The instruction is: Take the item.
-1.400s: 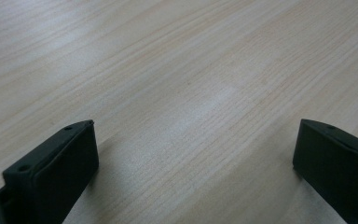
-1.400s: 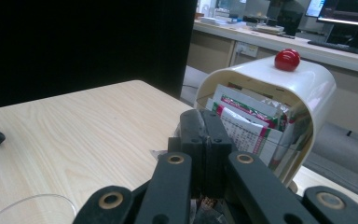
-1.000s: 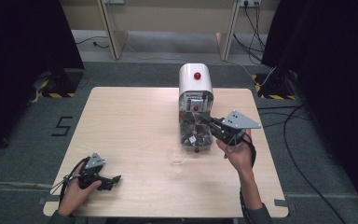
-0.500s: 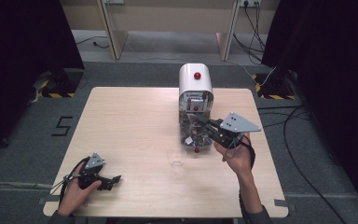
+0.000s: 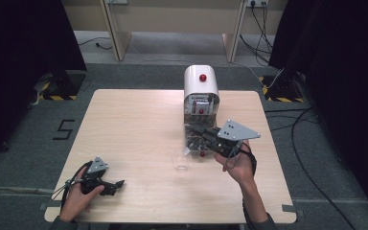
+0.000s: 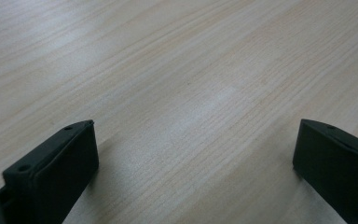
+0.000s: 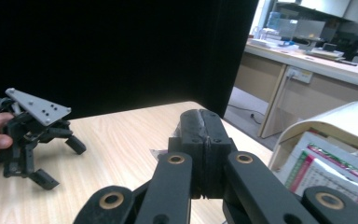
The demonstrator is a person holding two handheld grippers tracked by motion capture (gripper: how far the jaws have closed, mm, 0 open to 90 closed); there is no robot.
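Right gripper (image 5: 197, 138) beside white dispenser (image 5: 201, 86), fingers (image 7: 204, 128) pressed together, holding nothing visible. Left gripper (image 5: 116, 187) low over tabletop (image 5: 134, 124) near left, fingers (image 6: 60, 163) wide apart, empty.

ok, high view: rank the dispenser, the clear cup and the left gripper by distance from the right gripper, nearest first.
1. Dispenser: white, at the table's far edge; the right gripper sits at its clear lower front.
2. Clear cup: on the table, just left of and nearer the person than that gripper.
3. Left gripper: far off at the table's near left corner, jaws open.
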